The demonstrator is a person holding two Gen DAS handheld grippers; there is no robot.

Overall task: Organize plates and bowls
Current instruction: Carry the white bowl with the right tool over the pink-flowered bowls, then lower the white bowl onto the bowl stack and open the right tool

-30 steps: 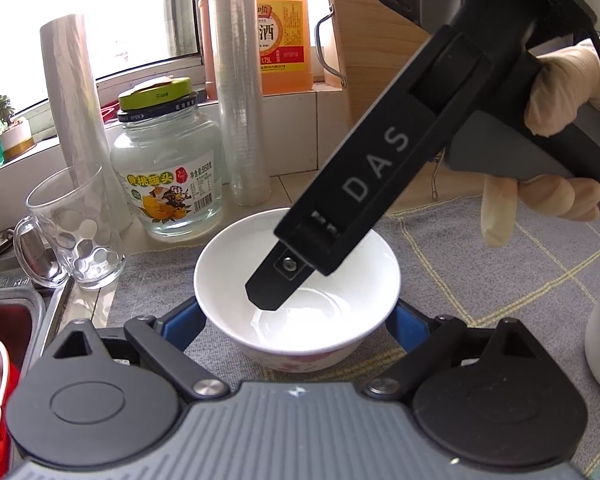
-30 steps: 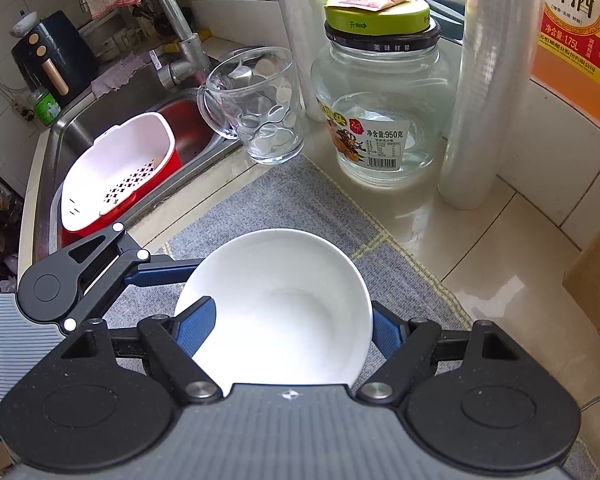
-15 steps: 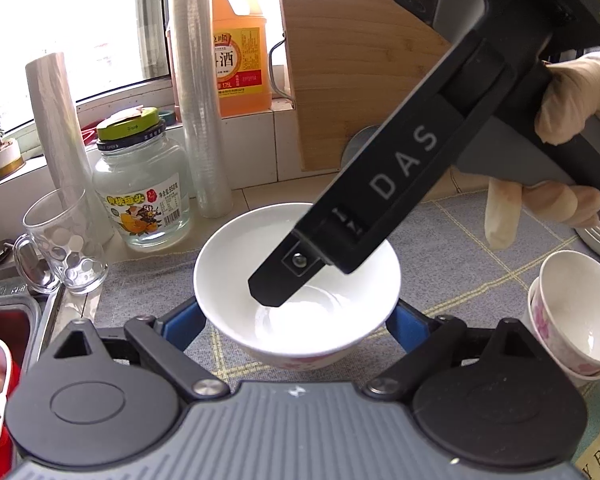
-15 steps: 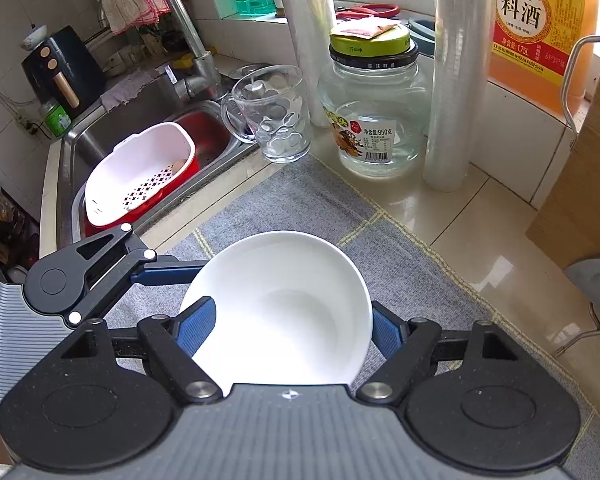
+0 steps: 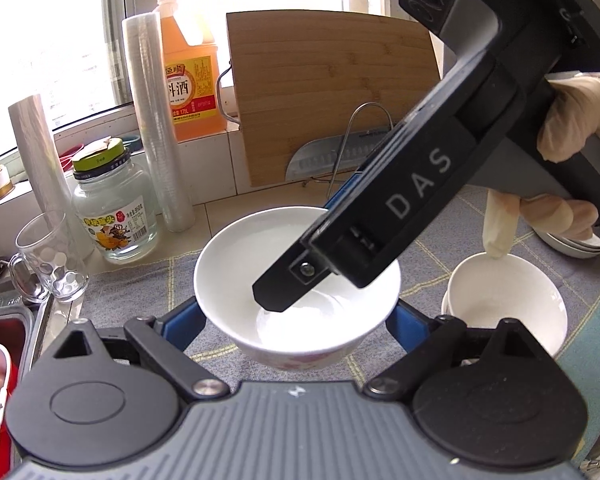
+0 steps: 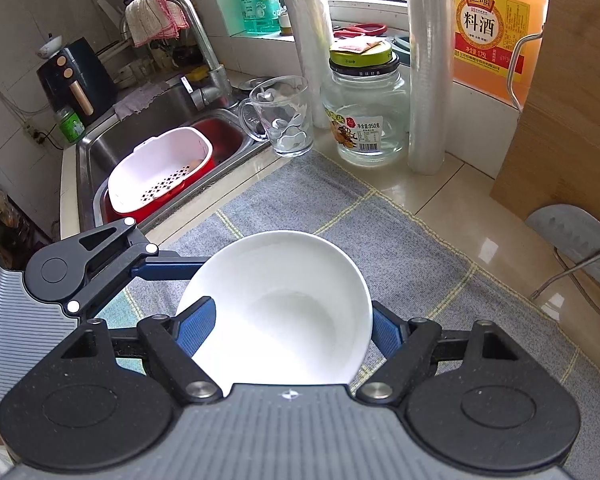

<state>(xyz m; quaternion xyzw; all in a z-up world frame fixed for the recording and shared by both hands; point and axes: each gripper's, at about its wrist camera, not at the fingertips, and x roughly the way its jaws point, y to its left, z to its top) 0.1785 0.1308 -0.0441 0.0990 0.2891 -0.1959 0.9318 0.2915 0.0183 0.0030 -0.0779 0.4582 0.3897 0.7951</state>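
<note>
A white bowl [image 5: 228, 272] [image 6: 284, 304] hangs a little above the grey checked mat [image 6: 400, 248]. My left gripper [image 5: 296, 314] is shut on it, a blue pad pressed to the outer wall on each side. My right gripper [image 6: 290, 320] comes in from the upper right, held by a gloved hand [image 5: 572, 120]. One of its fingers [image 5: 284, 292] reaches down inside the bowl and the other blue finger [image 5: 340, 196] stands outside the far rim, so its jaws are wide apart and clamp no wall. Another white bowl [image 5: 504, 300] sits on the mat to the right, with stacked plates [image 5: 572, 246] behind it.
Along the back wall stand a glass mug [image 5: 52, 264], a lidded jar [image 5: 112, 208], two film rolls [image 5: 160, 128], an orange bottle [image 5: 190, 80] and a wooden cutting board [image 5: 332, 92] with a cleaver [image 5: 320, 160] in front. A sink [image 6: 100, 148] holds a white colander [image 6: 160, 176] on the left.
Both grippers have risen and travelled right along the counter with the bowl between them. Jar and mug slid away left; the cutting board, cleaver and second bowl came into view.
</note>
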